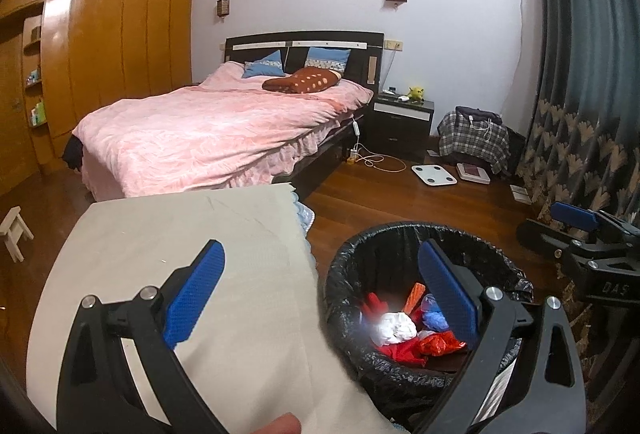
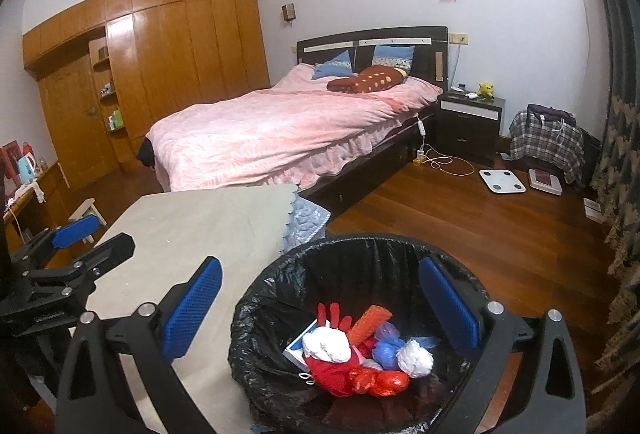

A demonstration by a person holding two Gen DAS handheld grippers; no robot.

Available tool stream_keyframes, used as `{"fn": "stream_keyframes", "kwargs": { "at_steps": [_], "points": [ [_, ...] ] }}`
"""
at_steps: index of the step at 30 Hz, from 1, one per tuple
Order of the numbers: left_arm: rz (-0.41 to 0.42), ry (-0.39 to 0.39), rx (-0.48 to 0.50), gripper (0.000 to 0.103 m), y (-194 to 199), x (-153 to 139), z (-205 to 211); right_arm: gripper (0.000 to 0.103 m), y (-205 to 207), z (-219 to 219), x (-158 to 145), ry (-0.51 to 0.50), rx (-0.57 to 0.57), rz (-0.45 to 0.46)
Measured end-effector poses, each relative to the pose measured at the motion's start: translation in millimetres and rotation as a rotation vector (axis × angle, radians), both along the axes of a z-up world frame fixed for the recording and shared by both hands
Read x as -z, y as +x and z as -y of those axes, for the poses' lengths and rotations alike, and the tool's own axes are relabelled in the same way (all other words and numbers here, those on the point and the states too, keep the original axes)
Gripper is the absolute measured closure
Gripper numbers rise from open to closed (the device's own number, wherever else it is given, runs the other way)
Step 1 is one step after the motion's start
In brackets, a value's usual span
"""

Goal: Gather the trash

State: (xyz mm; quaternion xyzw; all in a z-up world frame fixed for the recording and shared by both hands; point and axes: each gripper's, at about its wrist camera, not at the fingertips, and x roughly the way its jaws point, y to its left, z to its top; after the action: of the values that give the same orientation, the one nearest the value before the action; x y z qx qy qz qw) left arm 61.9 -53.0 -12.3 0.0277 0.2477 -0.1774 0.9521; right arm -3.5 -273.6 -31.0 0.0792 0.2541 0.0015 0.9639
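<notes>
The right wrist view looks straight down into the bin (image 2: 276, 298), lined with a black bag and standing on the wood floor (image 2: 460, 218) just beside the desk (image 2: 192, 226). Here the trash (image 2: 352, 350) lies plain at the bottom: a red glove, an orange mesh piece, white and blue crumpled bags, a red bag and the corner of a white-and-blue box. The left wrist view shows the same bin (image 1: 348, 266) from the desk side, but glare burns out the white wad in the trash (image 1: 400, 330), and the right-hand pad covers part of the heap; the box cannot be seen there.

The right gripper (image 2: 320, 306) hangs over the bin, jaws spread wide and holding nothing. The left gripper (image 1: 320, 294) straddles the desk (image 1: 160, 234) edge and the bin rim, jaws likewise spread and empty. Each view catches the other gripper at its margin: the left gripper (image 2: 68, 246) over the desk's far-left side, the right gripper (image 1: 576, 230) near the curtain (image 1: 580, 74). A fingertip (image 1: 280, 426) shows at the bottom edge of the left view, cut off.

Only the right view shows a kettle (image 2: 26, 170) on a side shelf at far left. Behind both stand the bed (image 2: 280, 130) with pink cover, a nightstand (image 2: 468, 122), a scale (image 2: 502, 180) on the floor and a plaid-draped chair (image 2: 548, 142). The desk top is bare grey cloth.
</notes>
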Motion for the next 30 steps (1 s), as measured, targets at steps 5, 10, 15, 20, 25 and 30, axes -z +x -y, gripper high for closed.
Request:
{"fn": "stream_keyframes", "kwargs": {
  "at_steps": [5, 10, 15, 20, 25, 30],
  "points": [
    [0.005, 0.009, -0.013, 0.008, -4.4, -5.4, 0.2, 0.006, 0.6, -4.2, -2.7, -0.005, -0.007, 0.002],
    [0.007, 0.010, -0.023, 0.008, -6.1, -7.0, -2.2, 0.006, 1.2, -5.6, -3.7, -0.007, -0.009, 0.006],
    [0.014, 0.013, -0.029, 0.008, -8.0, -9.9, -3.7, 0.006, 1.4, -6.0, -5.0, -0.008, -0.010, 0.007],
    [0.020, 0.016, -0.031, 0.008, -9.1, -10.9, -5.6, 0.006, 1.6, -6.5, -6.0, -0.010, -0.012, 0.008],
    [0.020, 0.019, -0.036, 0.008, -9.9, -11.8, -5.7, 0.006, 2.4, -9.3, -9.4, -0.011, -0.014, 0.011],
    [0.022, 0.021, -0.037, 0.008, -9.6, -12.7, -6.9, 0.006, 2.6, -9.9, -10.1, -0.012, -0.015, 0.011]
  ]
}}
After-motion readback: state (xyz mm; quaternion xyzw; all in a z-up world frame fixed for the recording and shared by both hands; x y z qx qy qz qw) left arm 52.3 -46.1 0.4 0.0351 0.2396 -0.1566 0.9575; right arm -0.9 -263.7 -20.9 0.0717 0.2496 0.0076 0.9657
